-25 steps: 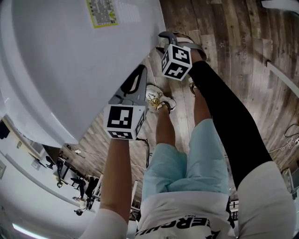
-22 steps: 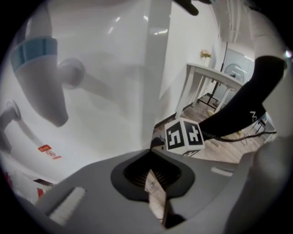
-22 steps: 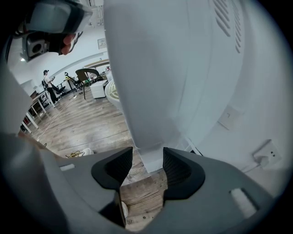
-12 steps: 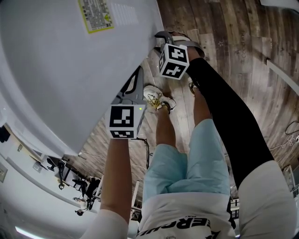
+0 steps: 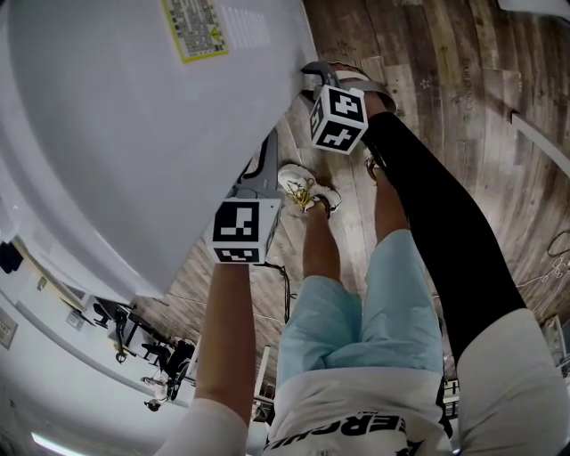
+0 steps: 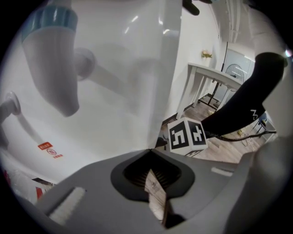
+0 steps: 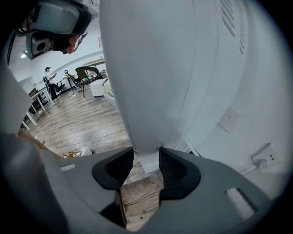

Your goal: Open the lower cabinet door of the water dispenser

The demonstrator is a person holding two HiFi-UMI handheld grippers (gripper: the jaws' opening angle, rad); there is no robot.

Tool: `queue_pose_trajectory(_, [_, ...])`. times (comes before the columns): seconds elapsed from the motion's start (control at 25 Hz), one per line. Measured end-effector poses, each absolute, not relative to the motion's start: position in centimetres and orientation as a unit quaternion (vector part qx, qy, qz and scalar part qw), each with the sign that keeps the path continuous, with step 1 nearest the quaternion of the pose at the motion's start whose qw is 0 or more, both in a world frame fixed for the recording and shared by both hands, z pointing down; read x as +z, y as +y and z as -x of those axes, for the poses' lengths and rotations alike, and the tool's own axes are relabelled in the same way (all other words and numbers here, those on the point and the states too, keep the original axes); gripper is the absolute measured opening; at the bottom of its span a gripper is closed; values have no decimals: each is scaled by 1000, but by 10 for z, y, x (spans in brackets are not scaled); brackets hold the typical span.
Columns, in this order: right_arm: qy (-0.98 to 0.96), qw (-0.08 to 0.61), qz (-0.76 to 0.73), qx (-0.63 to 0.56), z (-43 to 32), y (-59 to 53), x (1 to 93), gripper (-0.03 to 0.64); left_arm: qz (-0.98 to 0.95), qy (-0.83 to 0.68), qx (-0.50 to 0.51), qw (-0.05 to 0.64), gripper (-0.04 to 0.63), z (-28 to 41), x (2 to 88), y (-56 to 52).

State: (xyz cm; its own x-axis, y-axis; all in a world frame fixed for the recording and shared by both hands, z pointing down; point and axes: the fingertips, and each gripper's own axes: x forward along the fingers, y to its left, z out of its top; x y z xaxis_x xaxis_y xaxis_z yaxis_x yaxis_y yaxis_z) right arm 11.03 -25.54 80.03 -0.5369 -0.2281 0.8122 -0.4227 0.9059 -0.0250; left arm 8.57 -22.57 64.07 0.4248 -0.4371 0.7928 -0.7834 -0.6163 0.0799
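Observation:
The white water dispenser (image 5: 134, 134) fills the left of the head view, a yellow label (image 5: 194, 27) near its top. My right gripper (image 5: 310, 76) sits at the corner of its cabinet door. In the right gripper view the door's white edge (image 7: 147, 157) fills the gap between the pads, and the right gripper (image 7: 146, 161) has just been closing onto it. My left gripper (image 5: 267, 147) lies along the dispenser's lower edge, jaws shut with nothing seen between them. The left gripper (image 6: 152, 157) view shows the dispenser's front and a blue-capped tap (image 6: 55, 68).
Wooden floor (image 5: 445, 71) lies to the right of the dispenser. The person's legs and shoes (image 5: 307, 189) stand just below the grippers. A white table (image 6: 206, 75) stands behind. A wall socket (image 7: 265, 157) is on the wall beside the dispenser.
My left gripper has edged slightly closer under the dispenser's edge, which hides more of its jaws. The right gripper stays at the door's corner.

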Motion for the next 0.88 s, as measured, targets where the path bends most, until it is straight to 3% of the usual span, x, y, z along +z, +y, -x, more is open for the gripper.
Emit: queue_pose_trajectory(0.88, [-872,441,-162,139,-102,-212,803,176,-815,-386,376,214,57,-89,637,-224])
